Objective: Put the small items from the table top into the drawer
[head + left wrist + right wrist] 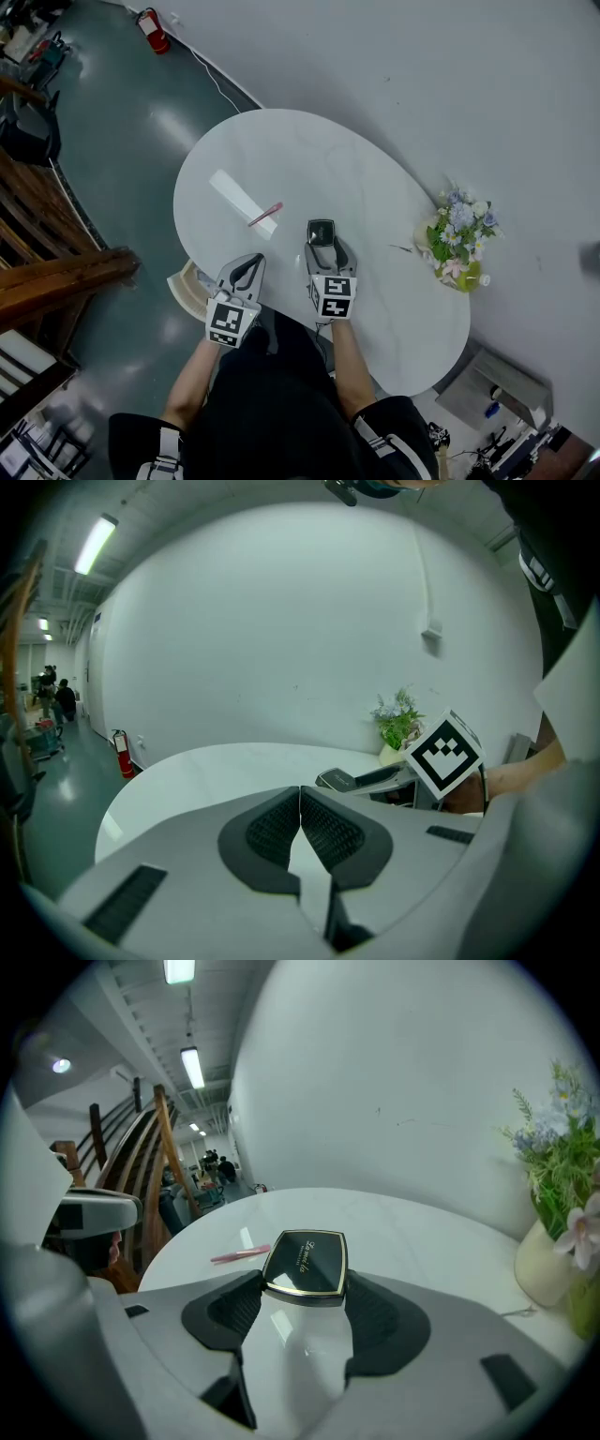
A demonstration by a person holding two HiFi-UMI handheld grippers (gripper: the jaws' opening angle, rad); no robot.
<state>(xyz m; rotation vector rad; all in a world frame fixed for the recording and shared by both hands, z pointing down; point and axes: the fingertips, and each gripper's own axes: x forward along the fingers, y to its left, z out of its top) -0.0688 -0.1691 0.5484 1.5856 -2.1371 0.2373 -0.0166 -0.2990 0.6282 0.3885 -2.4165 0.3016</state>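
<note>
nearest the person, the left gripper is held at the near edge of the white table, its jaws pressed together with nothing between them. just beside it, a black compact is clamped between the jaws of the right gripper over the tabletop. farther out, a pink stick is laid flat on the table.

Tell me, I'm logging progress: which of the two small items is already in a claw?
The black compact, held in the right claw; the pink stick lies free on the table.
</note>
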